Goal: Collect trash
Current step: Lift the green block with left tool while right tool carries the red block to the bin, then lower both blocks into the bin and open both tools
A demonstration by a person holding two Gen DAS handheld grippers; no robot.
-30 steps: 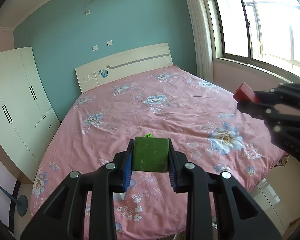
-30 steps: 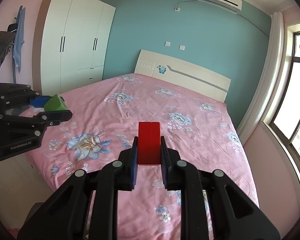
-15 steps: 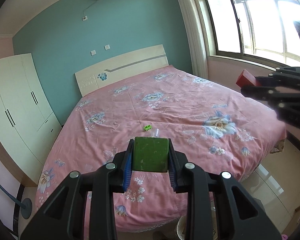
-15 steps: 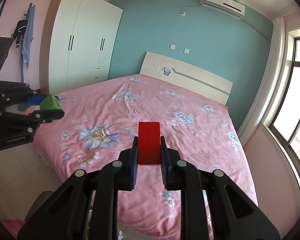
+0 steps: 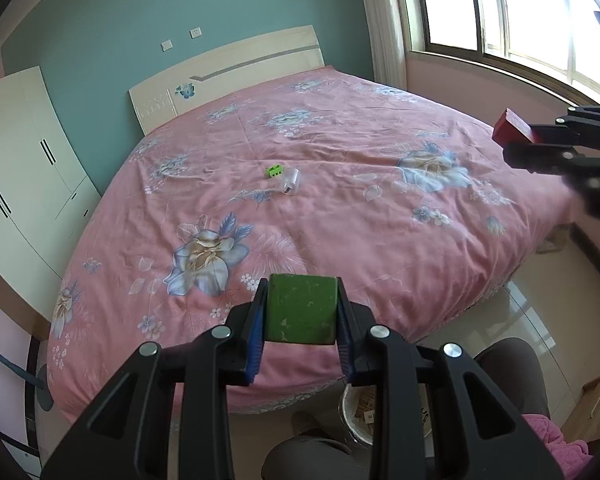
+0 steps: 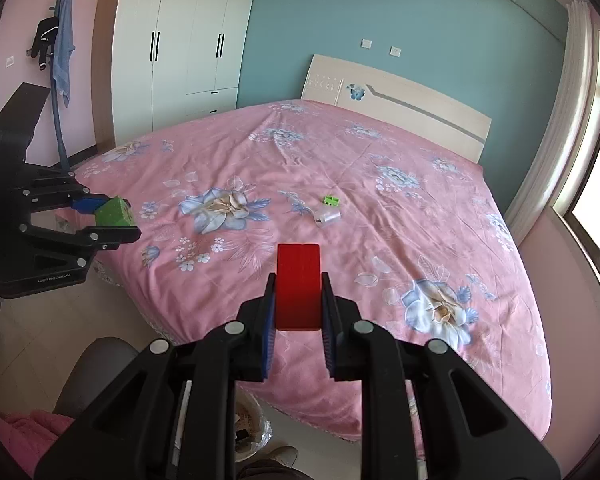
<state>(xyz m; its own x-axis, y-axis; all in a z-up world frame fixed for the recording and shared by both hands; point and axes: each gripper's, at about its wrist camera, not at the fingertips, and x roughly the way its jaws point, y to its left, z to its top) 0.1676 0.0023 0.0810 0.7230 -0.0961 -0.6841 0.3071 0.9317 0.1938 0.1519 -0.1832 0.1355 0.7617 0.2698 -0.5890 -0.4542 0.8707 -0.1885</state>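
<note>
- Left wrist view: my left gripper (image 5: 301, 312) is clamped on a green block (image 5: 301, 309), held above the foot of the pink bed (image 5: 340, 208).
- My right gripper (image 6: 299, 304) is clamped on a red block (image 6: 299, 286), also over the bed's near edge.
- Mid-bed lie a small green piece (image 5: 275, 170) and, just beside it, a clear plastic bit (image 5: 291, 181).
- A trash bin (image 5: 360, 408) stands on the floor below my left gripper, by the bed's foot.

A toy piece (image 5: 275, 170) lies beside a cup (image 5: 291, 181) (mid-bed (image 5: 380, 264)).
</note>
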